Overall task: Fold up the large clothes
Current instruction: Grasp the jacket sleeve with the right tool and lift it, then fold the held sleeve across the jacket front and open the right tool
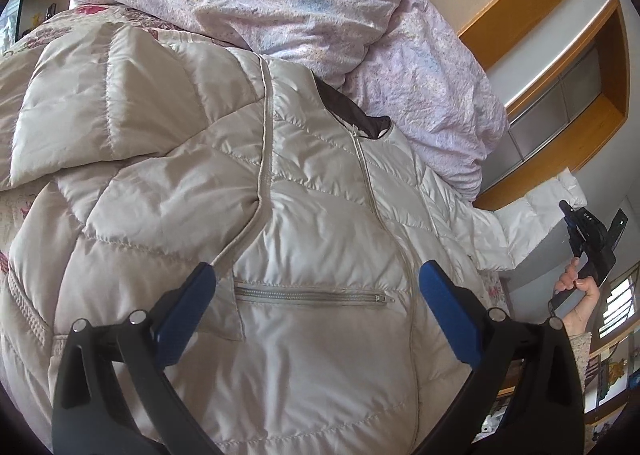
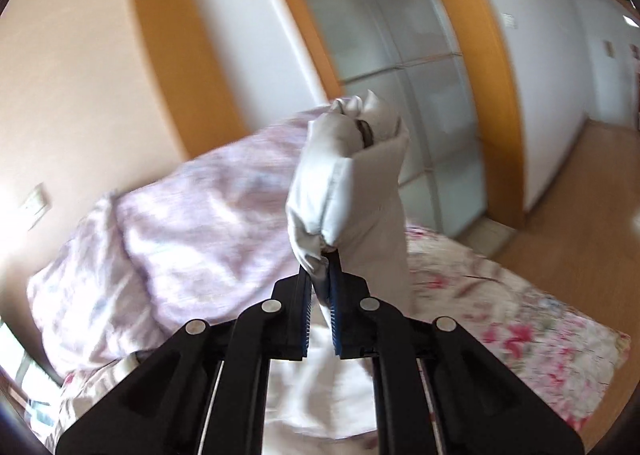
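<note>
Quilted, cream-coloured and slightly glossy, the padded jacket (image 1: 248,183) lies spread front-up on the bed (image 2: 532,319), its collar end toward the crumpled pink duvet (image 1: 304,7) and its hem nearest the left gripper (image 1: 316,303). That gripper hangs just above the jacket's zipped chest pocket (image 1: 312,297) with its blue pads wide apart, gripping nothing.

The right gripper (image 2: 320,287), seen in the left wrist view lifted off to the jacket's right side in a hand (image 1: 580,295), has its jaws pinched together on the cuff end of a sleeve (image 2: 352,175), which stands up beyond the fingertips and droops back toward the jacket body.

Judging by the puffy baffles and soft creases, the jacket is probably light for its bulk, springy and quite limp; the smooth shell looks slippery, so a shallow pinch could slide off. Seams, the cuff, the hem and the central zip line (image 1: 384,215) appear the firmest places to grasp, better than a bare puffed panel.
</note>
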